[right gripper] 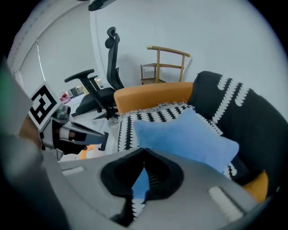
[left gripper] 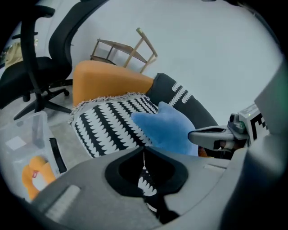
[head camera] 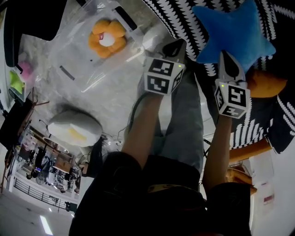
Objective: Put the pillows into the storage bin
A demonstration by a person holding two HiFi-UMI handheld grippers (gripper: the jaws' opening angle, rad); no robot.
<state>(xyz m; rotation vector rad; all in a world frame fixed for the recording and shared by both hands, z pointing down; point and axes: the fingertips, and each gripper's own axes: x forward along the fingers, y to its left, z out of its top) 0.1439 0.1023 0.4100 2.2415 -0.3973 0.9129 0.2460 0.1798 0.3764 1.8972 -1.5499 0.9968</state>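
A blue star pillow [head camera: 235, 30] [left gripper: 168, 128] [right gripper: 184, 134] lies on a black-and-white patterned pillow [head camera: 182, 11] [left gripper: 112, 119] on an orange seat [left gripper: 105, 81]. The clear storage bin [head camera: 76, 55] stands on the floor at the left. It holds an orange flower pillow [head camera: 107, 38]. My left gripper [head camera: 176, 45] [left gripper: 144, 150] is shut and empty, over the edge of the patterned pillow. My right gripper [head camera: 227, 56] [right gripper: 144, 155] is shut too, with its tips at the star's lower edge. It does not appear to hold the star.
A white rounded cushion with a yellow patch [head camera: 74, 128] lies on the floor below the bin. An office chair [left gripper: 36, 67] and a wooden chair [right gripper: 164, 65] stand behind the orange seat. The person's legs [head camera: 184, 133] fill the middle of the head view.
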